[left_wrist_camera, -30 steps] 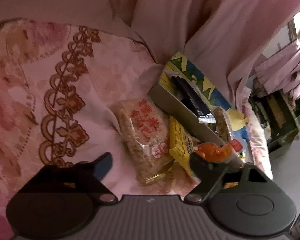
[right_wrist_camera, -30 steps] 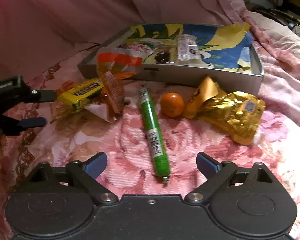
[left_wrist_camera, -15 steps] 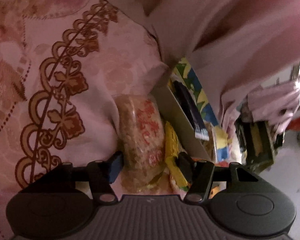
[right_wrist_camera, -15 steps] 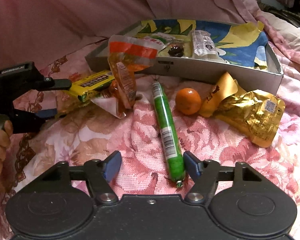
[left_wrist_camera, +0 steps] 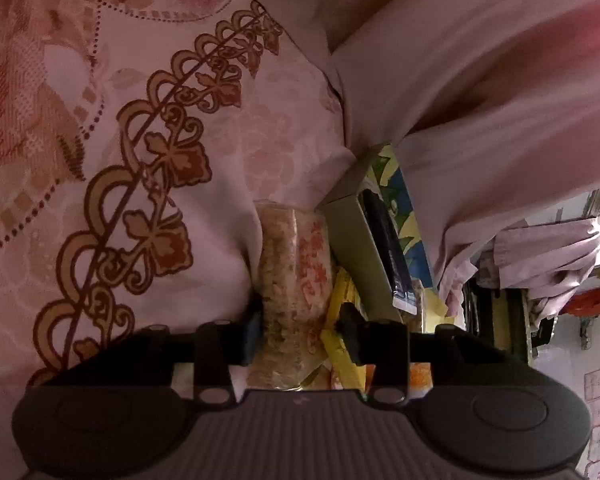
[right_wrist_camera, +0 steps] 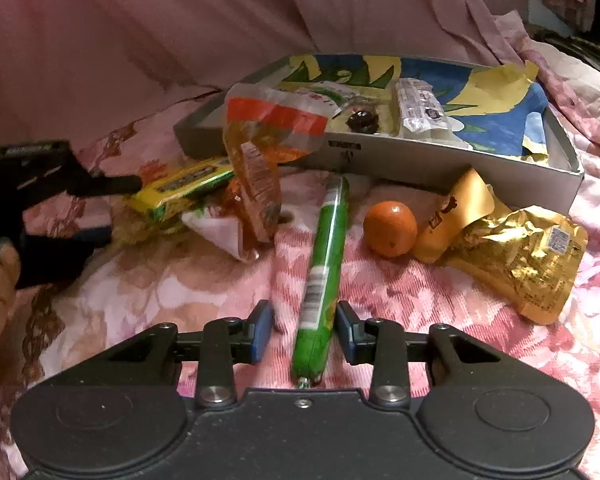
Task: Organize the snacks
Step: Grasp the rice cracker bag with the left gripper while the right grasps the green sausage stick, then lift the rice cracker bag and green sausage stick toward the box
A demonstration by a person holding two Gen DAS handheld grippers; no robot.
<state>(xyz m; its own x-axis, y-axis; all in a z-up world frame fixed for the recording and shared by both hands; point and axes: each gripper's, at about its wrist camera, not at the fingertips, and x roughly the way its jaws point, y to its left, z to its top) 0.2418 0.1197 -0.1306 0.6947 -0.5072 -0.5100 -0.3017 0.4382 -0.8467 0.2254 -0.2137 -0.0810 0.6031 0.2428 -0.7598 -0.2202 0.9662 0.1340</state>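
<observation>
Floral quilt [right_wrist_camera: 380, 280], left tool [left_wrist_camera: 298, 334] pinching crinkly cracker bag [left_wrist_camera: 296, 280], right tool [right_wrist_camera: 304, 330] open astride green sausage tube [right_wrist_camera: 324, 264]

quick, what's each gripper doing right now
Left gripper: fingers closed on the cracker pack.
Right gripper: open, fingers either side of the green sausage, gaps visible, not yet gripping.
</observation>
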